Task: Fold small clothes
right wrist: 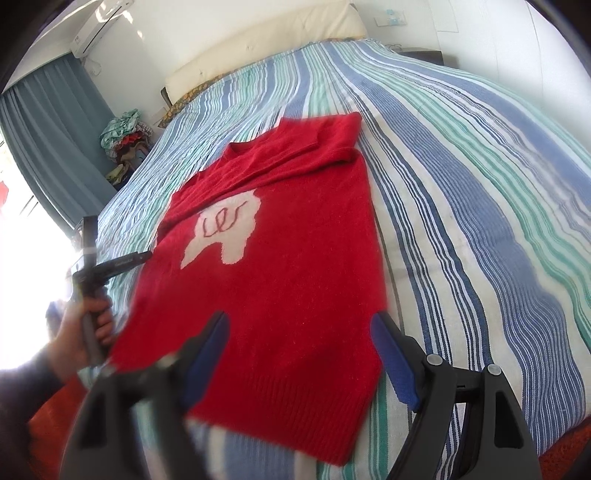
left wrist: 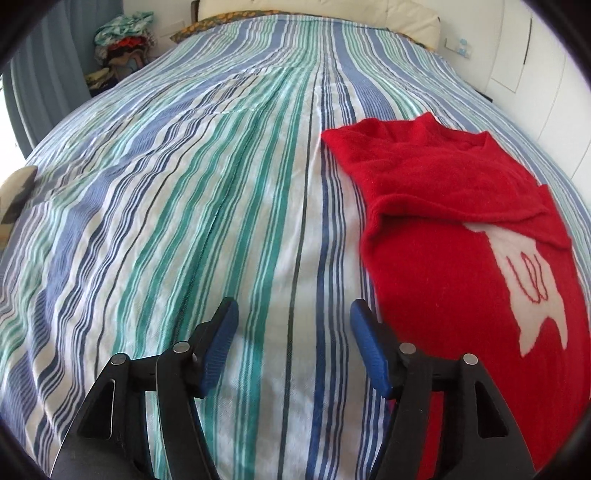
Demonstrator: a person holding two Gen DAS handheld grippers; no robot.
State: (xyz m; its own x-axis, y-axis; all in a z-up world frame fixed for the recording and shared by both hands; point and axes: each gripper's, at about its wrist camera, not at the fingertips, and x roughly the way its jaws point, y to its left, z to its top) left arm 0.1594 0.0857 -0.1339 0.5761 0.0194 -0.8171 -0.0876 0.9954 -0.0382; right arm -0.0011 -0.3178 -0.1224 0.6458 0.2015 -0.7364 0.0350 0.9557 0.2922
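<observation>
A red knit sweater [right wrist: 280, 266] with a white figure [right wrist: 225, 230] on its front lies flat on the striped bedspread [right wrist: 480, 206], both sleeves folded across its upper part. In the left wrist view the sweater [left wrist: 461, 236] lies to the right. My left gripper [left wrist: 293, 314] is open and empty over bare bedspread [left wrist: 184, 206], just left of the sweater's edge. It also shows in the right wrist view [right wrist: 142, 255], held in a hand at the sweater's left side. My right gripper [right wrist: 299, 325] is open and empty, above the sweater's hem.
A cream headboard [right wrist: 266, 44] and a patterned pillow [left wrist: 218, 22] are at the far end of the bed. A pile of clothes [right wrist: 123, 142] stands by the blue curtain [right wrist: 48, 136] on the left. White cabinets [left wrist: 532, 62] line the right.
</observation>
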